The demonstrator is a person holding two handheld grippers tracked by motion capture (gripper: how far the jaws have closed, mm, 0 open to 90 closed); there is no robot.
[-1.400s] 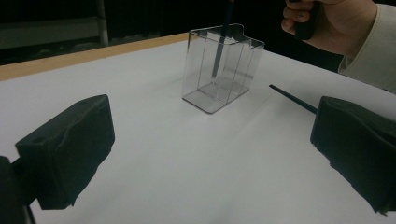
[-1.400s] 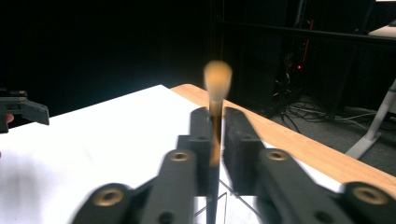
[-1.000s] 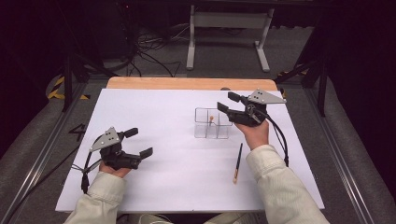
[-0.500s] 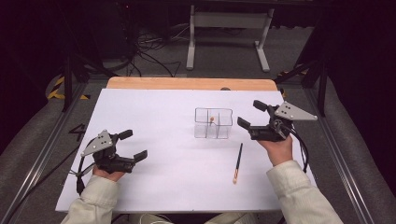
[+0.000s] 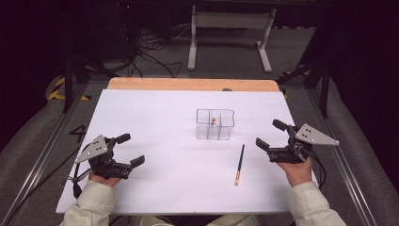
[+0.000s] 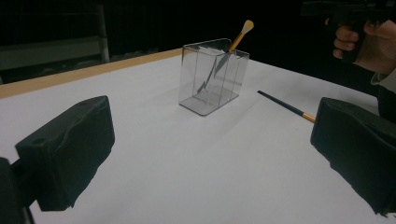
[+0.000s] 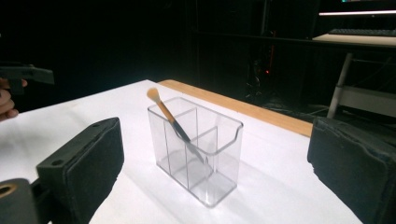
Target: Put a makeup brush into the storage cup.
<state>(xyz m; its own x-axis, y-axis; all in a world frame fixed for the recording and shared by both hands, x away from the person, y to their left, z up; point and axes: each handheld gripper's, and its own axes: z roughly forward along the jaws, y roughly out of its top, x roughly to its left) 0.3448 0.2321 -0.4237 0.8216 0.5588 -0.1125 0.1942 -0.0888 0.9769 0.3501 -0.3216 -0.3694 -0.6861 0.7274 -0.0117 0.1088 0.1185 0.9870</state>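
Note:
A clear plastic organizer [image 5: 215,125] with several compartments stands on the white table top [image 5: 155,113], a little right of centre. One makeup brush [image 5: 213,120] leans inside it, bristle end up [image 7: 170,119]. A second dark brush [image 5: 239,163] lies flat on the sheet in front of the organizer, to its right [image 6: 285,106]. My right gripper [image 5: 270,134] hovers right of the organizer, apart from it; its jaws have just been opening and hold nothing. My left gripper [image 5: 131,149] rests near the front left, open and empty, facing the organizer [image 6: 212,77].
A wooden strip [image 5: 188,84] runs along the table's far edge. Beyond it stand a grey metal frame [image 5: 230,21] and floor cables [image 5: 146,52]. Metal rails [image 5: 42,155] flank the table. White sheet lies bare between the left gripper and the organizer.
My right gripper has drawn away from the organizer to the right and nearer the front, its jaws wider apart. The brush stays standing in the organizer. The left hand has barely shifted.

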